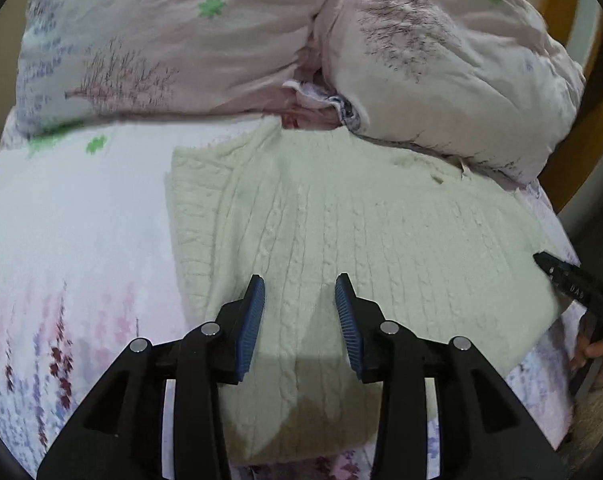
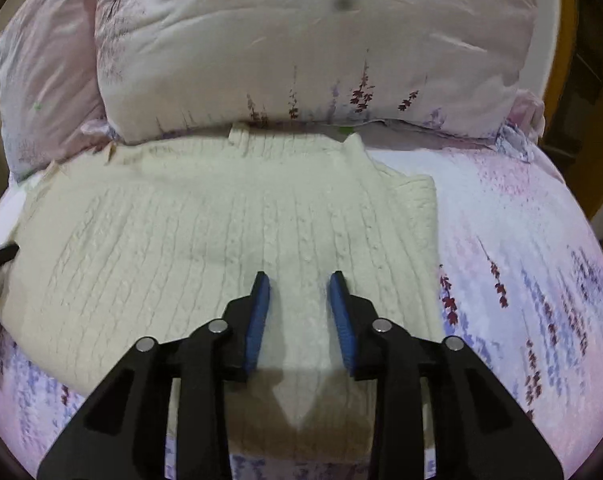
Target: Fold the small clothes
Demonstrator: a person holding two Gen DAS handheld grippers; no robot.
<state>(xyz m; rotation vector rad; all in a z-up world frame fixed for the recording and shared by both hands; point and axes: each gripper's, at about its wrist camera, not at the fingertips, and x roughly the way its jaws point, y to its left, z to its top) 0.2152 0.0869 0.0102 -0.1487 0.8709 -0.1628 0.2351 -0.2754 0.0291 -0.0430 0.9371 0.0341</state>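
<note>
Left gripper [image 1: 299, 294] over sweater [image 1: 361, 232] near edge, jaws apart, nothing between. Right gripper [image 2: 299, 292] likewise released. Sweater flat on bed [image 2: 521, 240], just below pillows [image 2: 301, 48], sleeves seemingly folded in. Final fold likely left.

Cream cable-knit sweater [image 1: 341, 216], lavender-print sheet [image 1: 73, 240]

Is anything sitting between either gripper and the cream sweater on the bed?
Nothing visible. The left gripper and right gripper both hover open directly over the cream sweater, with nothing lying on the knit beneath them.
</note>
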